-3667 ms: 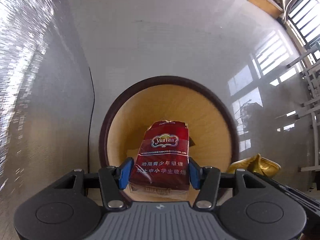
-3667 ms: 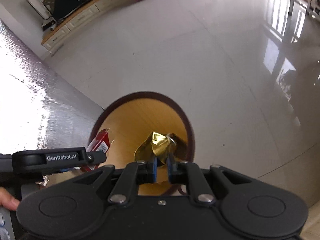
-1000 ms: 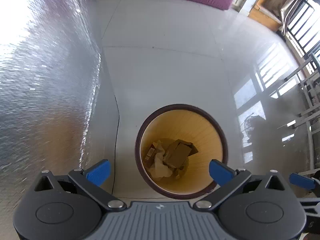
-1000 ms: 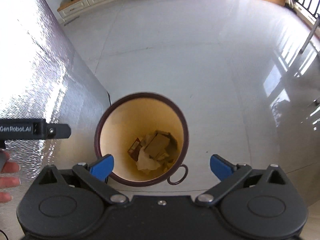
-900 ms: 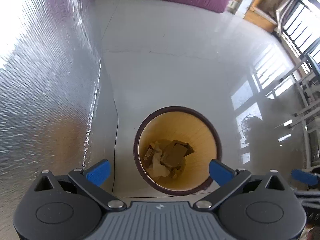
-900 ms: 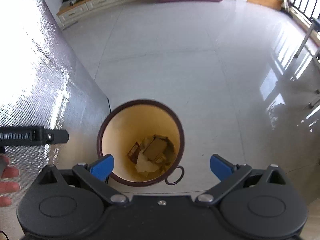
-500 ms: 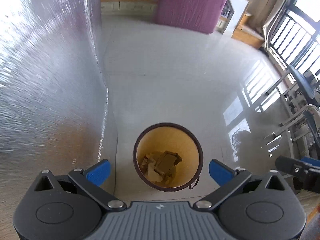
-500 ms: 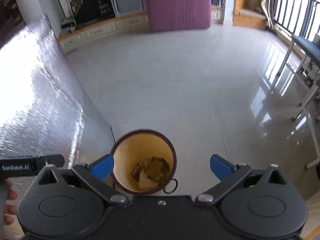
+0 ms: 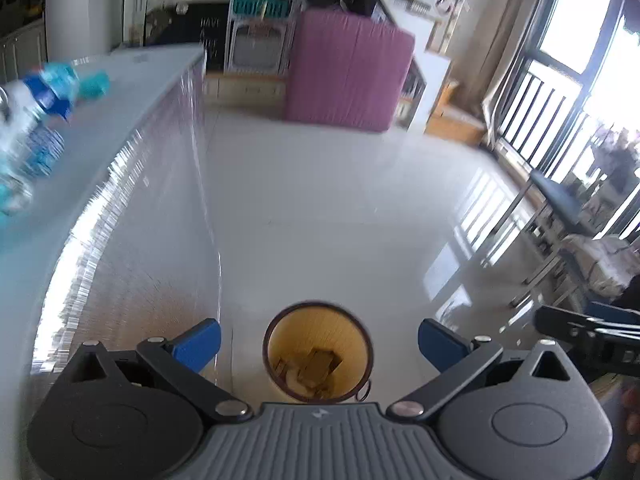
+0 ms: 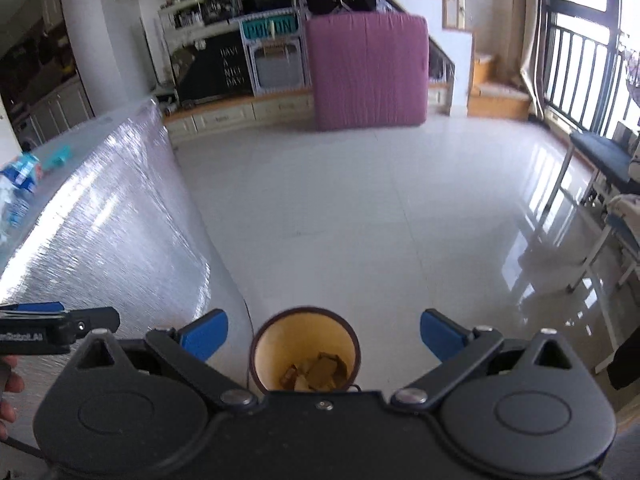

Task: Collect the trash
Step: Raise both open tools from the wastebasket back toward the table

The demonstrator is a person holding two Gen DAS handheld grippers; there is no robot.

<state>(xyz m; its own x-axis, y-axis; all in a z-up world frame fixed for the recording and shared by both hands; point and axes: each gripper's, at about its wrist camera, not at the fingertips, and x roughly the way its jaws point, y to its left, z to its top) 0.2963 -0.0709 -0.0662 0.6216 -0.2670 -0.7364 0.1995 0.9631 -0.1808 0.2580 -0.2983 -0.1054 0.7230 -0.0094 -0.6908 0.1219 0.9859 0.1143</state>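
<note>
- The left hand-held gripper [image 9: 318,342] is hanging high above the floor [image 9: 340,208] with its blue fingers [image 9: 198,344] spread wide and nothing between them.
- The right hand-held gripper [image 10: 323,338] is likewise standing wide open and empty; its blue fingers [image 10: 440,340] are framing the bin [image 10: 306,354] far below.
- The bin [image 9: 318,356] is sitting on the floor just beside the foot of the worktop [image 9: 120,184], with cardboard-coloured trash [image 9: 316,366] lying at its bottom.
- A blurred plastic bottle [image 9: 30,136] with a blue label is lying on the worktop at the far left; its print is too smeared to read.
- In the right wrist view, part of the lettering "Robot.AI" is showing on the left hand-held gripper's side [image 10: 24,336], with fingertips of a hand [image 10: 8,392] under it.
- A dark board [image 10: 230,68] at the far wall is reading "HAVE A NICE DAY", next to a pink mattress [image 10: 368,70].
</note>
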